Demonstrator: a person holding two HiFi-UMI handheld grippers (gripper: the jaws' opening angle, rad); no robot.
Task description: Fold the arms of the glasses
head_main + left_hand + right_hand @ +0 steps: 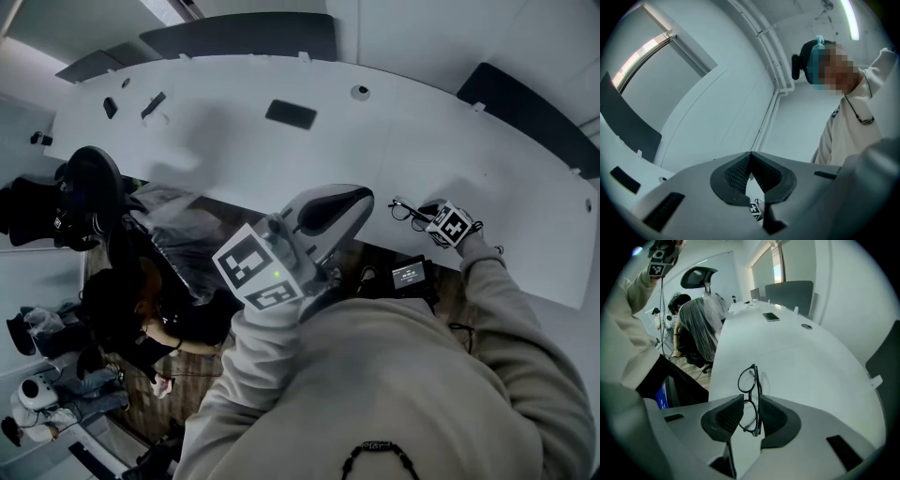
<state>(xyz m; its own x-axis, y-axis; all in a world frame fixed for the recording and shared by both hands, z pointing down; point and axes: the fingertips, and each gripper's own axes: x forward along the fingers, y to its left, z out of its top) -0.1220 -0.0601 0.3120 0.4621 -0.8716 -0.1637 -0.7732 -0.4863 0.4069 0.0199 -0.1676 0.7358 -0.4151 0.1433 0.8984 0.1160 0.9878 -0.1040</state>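
left gripper (337, 208) sits nearest, raised close under the head cam at chest level, far from the work. its fingers (736, 173) are pressed together w/ nothing btwn them, only a sliver of light lower down. pale fleece-like sleeve fills the foreground.

right gripper (751, 400) points steeply down at the counter (797, 362), near its front edge. the glasses (749, 379) stand btwn its fingers (729, 416), which sit fairly wide: a clear gap on the left pad's side, and the right pad is close but doesn't look to be pressing. so not a grip, as far as i can judge. glasses seem to rest on the counter, front turned nearly edge-on.

arms look folded in against the front, though they're thin and i can't be fully sure. prob the step in hand is letting go and backing off. to do it well: keep the fingers wide, pull back along the gripper's own line, no sideways drift, since the right pad could catch the rim and tip or drag the frame. check both arms lie flat before leaving.

materials: glasses are thin black frame, round clear lenses, light and easy to knock. pads are dark ribbed rubber in smooth grey shells. counter is matte white, smooth, curved; a flat dark phone (771, 316) lies well apart.
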